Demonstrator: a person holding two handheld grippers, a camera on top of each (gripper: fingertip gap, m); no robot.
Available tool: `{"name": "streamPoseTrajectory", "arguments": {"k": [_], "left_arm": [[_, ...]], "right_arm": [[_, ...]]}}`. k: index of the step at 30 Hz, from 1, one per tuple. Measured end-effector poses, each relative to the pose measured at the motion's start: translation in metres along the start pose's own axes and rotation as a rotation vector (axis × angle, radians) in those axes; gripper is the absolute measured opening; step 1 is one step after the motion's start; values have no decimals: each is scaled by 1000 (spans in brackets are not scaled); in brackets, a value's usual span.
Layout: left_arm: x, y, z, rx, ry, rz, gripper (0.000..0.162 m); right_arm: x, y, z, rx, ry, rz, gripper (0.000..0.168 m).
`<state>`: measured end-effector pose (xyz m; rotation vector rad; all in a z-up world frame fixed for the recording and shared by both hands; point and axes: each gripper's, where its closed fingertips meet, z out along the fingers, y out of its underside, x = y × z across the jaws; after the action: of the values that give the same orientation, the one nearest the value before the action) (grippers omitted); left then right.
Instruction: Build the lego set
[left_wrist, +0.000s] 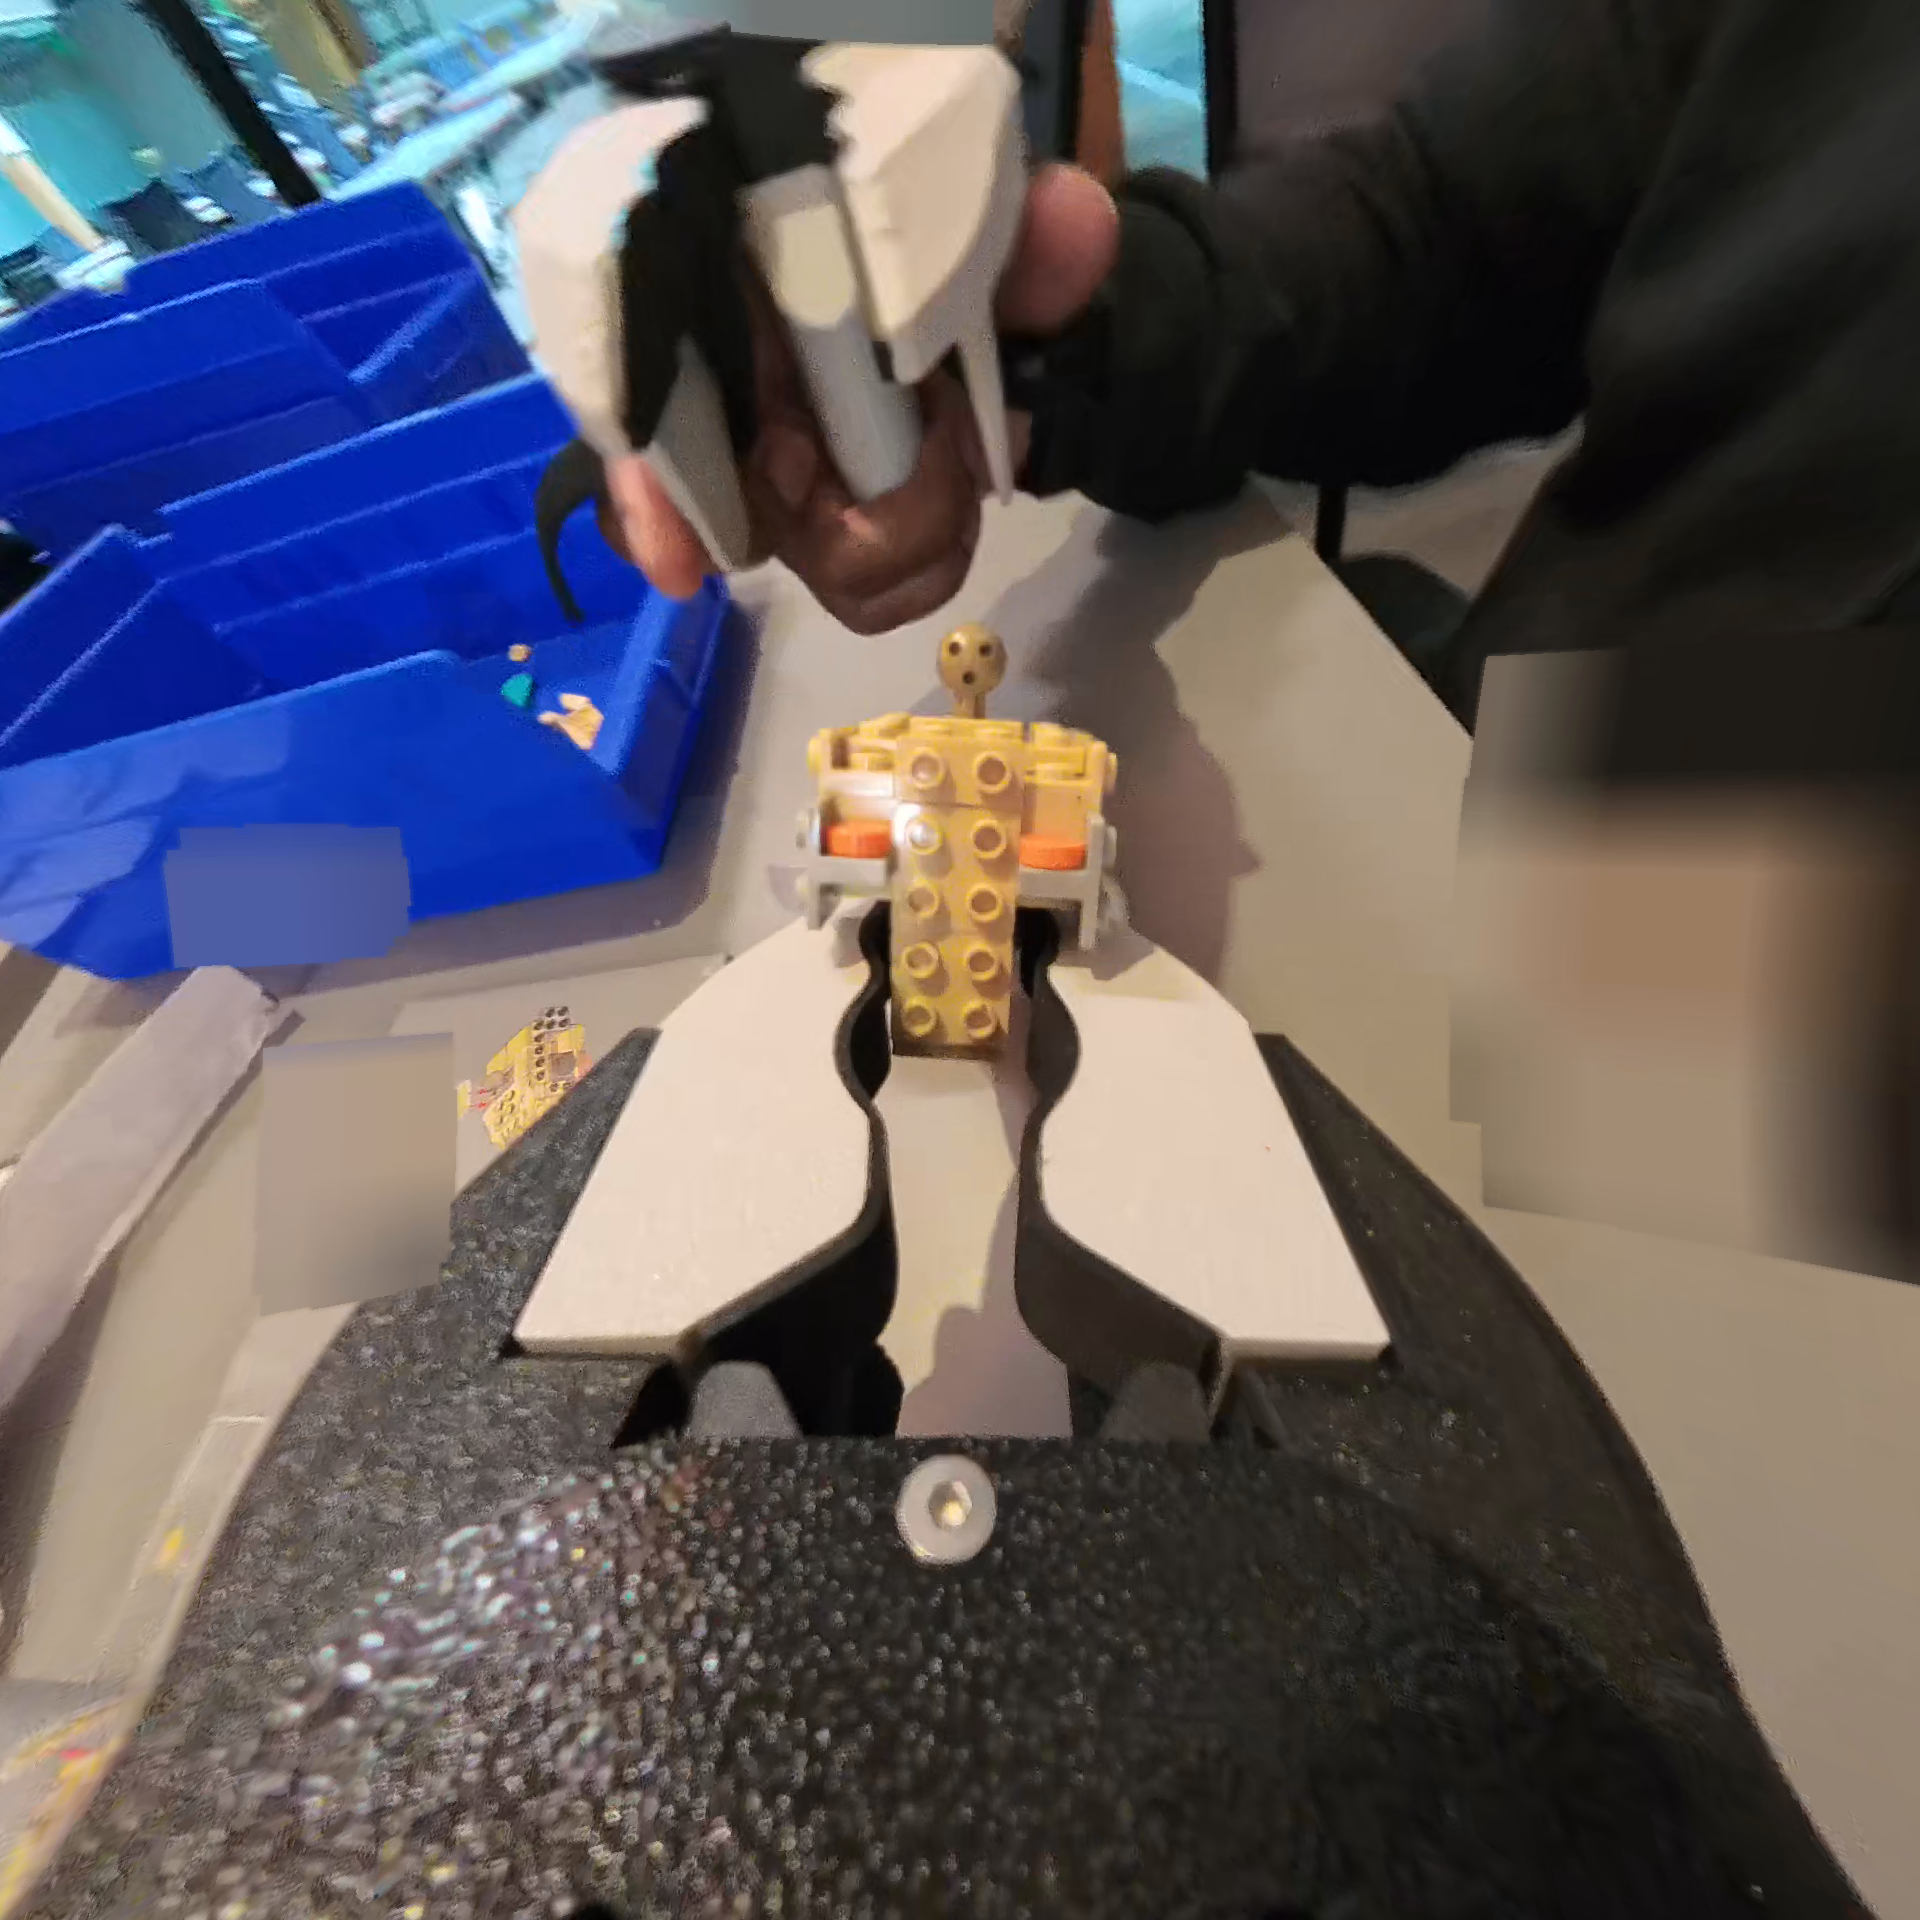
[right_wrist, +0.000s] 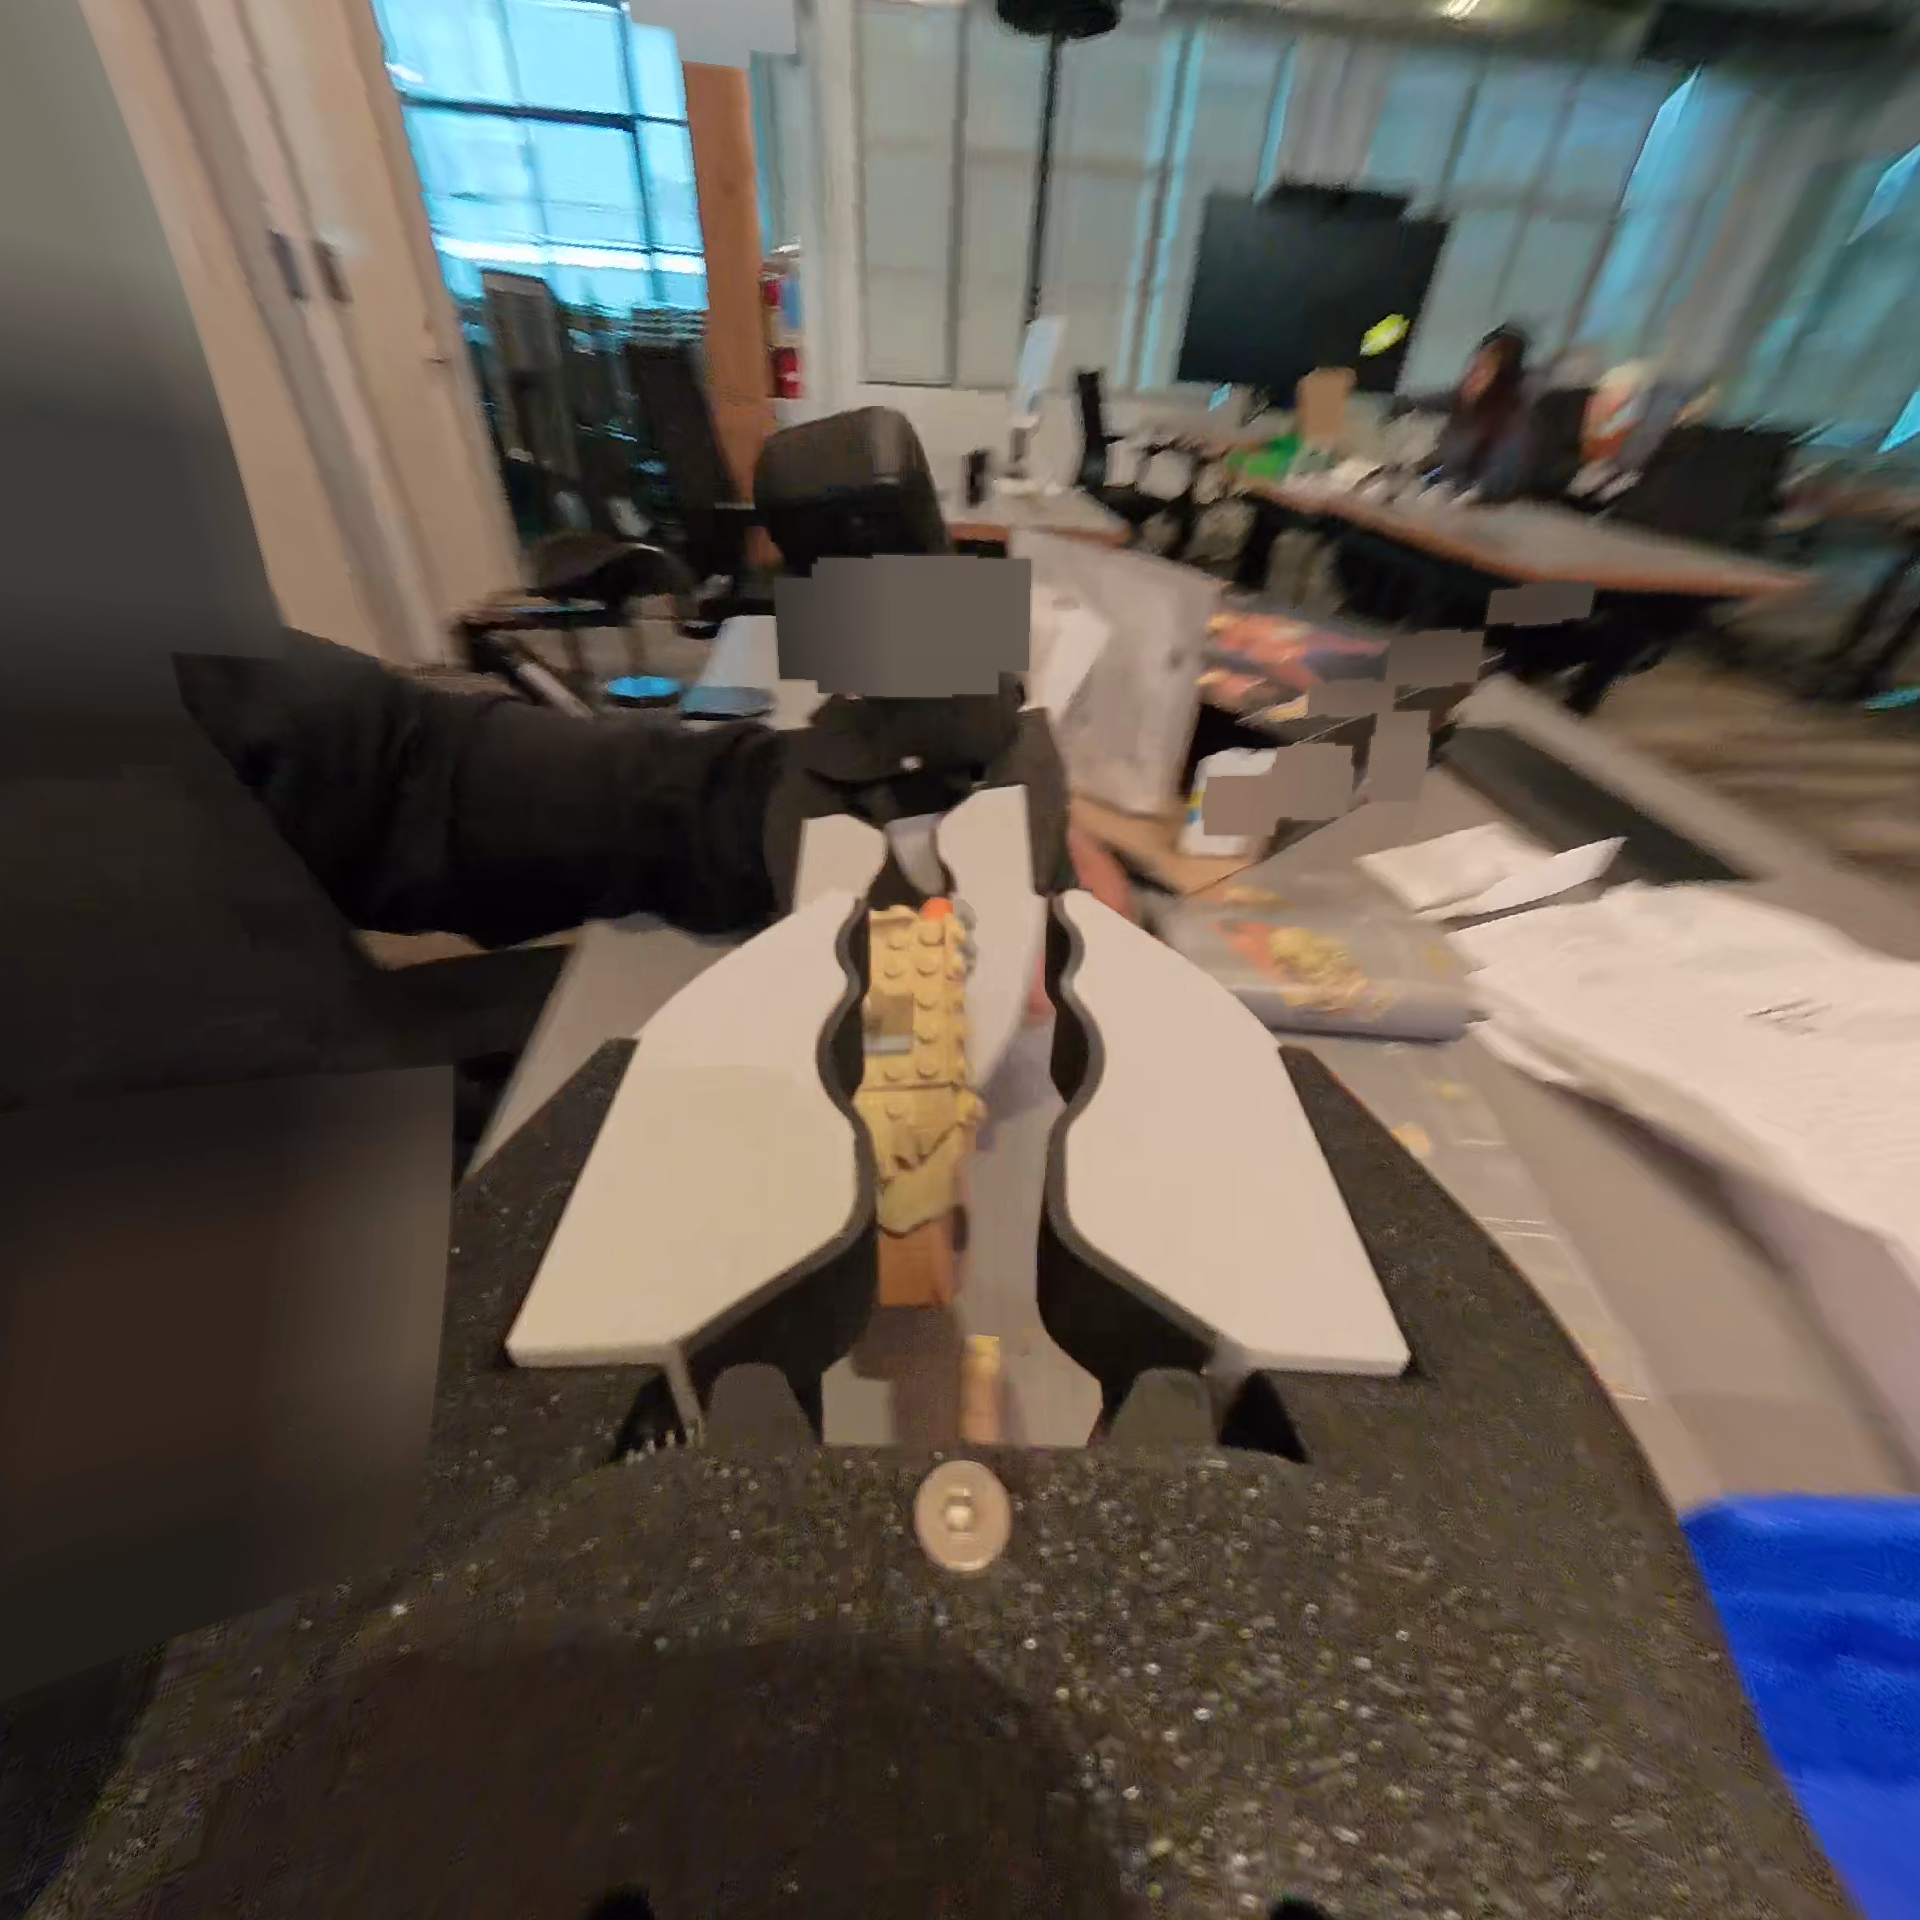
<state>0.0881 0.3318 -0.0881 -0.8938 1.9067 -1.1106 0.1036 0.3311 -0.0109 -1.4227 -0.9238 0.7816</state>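
Between the tips of the left hand-held gripper (left_wrist: 951, 935) sits a tan lego build (left_wrist: 956, 831), its long studded plate clamped by the nearly closed jaws above the grey worktop (left_wrist: 1299, 790). Facing it, the right hand-held gripper (left_wrist: 821, 488) hovers just beyond, jaws parted and empty; the build lies in its gap, untouched. Blue bins (left_wrist: 312, 623) stand left.
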Motion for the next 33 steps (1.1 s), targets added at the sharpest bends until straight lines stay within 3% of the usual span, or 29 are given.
{"name": "streamPoseTrajectory", "arguments": {"k": [4,8,14,33], "left_arm": [[-23,-12,-3,116,-120,-156,22],[-53,-12,-3,132,-352,-223,22],[-73,-1,0,45,-574,-259,22],[-68,4,10,-49,-603,-189,22]], "right_arm": [[11,-3,-12,11,214,-306,27],[14,14,-8,-86,346,-554,20],[24,23,3,-140,442,-656,19],[34,35,12,-242,537,-830,10]]}}
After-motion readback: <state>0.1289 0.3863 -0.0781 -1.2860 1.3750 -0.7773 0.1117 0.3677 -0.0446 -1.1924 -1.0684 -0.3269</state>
